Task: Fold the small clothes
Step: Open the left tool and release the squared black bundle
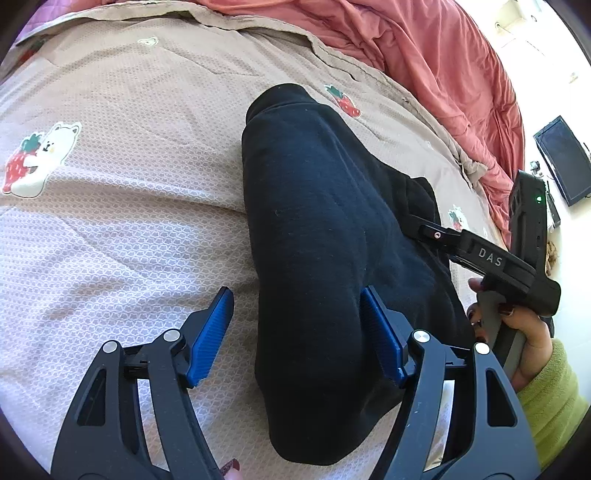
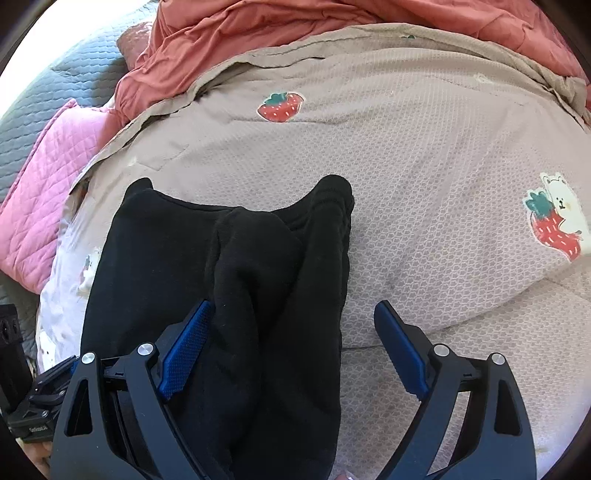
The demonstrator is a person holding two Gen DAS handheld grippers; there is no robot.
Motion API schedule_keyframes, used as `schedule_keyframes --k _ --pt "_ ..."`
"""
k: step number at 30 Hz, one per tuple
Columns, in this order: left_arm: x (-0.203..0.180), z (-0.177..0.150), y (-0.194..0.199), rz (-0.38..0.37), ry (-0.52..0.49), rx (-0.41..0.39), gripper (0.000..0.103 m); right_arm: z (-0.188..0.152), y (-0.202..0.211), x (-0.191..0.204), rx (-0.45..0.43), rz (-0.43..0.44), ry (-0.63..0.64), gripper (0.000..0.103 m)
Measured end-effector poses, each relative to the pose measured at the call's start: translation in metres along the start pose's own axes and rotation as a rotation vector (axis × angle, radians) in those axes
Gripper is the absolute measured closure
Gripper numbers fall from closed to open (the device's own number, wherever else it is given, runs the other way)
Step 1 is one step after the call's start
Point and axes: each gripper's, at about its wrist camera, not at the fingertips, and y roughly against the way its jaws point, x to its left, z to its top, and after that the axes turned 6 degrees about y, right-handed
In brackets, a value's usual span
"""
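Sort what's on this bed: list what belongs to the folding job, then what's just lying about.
Part of the job:
- black garment, partly folded on the cover
- left claw, open
- right claw, open
- strawberry-print bed cover, the folding surface

Just lying about:
- salmon-red blanket
- pink quilted pad
- grey quilt
- dark screen
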Motion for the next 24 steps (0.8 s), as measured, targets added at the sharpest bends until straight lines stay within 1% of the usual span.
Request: schedule_keyframes --k 3,4,5,7,9,10,17,21,24 --pt "0.000 -0.001 0.001 0.004 -0.003 -0.003 0.040 -0.001 0.005 -0.002 -0.003 0.008 -0.011 0.012" --pt "0.000 -0.001 0.002 0.005 -0.003 -0.003 0.039 -0.001 0.007 -0.002 -0.009 0.011 -0.013 0.010" --pt "0.000 -0.002 0.002 0.010 -0.002 -0.002 0.036 0.000 0.009 -0.002 -0.016 0.017 -0.016 0.007" --pt "-0.001 -0.001 0.001 0.018 0.000 -0.001 0.032 0.001 0.012 -0.002 -0.026 0.021 -0.024 0.006" --pt "-0.001 -0.001 0.002 0.016 0.003 0.003 0.030 0.002 0.015 -0.003 -0.033 0.026 -0.032 0.005" --pt "-0.001 -0.001 0.001 0.020 0.002 0.005 0.027 0.003 0.016 -0.004 -0.036 0.028 -0.035 0.004" --pt "-0.006 0.000 0.005 0.051 -0.029 0.014 0.017 0.006 0.025 0.000 -0.055 0.033 -0.032 0.004" --pt "-0.012 0.002 0.016 0.055 -0.048 -0.012 0.010 0.005 0.040 0.002 -0.097 0.036 -0.022 0.004" --pt "-0.019 0.002 0.030 0.069 -0.070 -0.049 0.009 0.003 0.057 0.004 -0.149 0.032 -0.008 0.004"
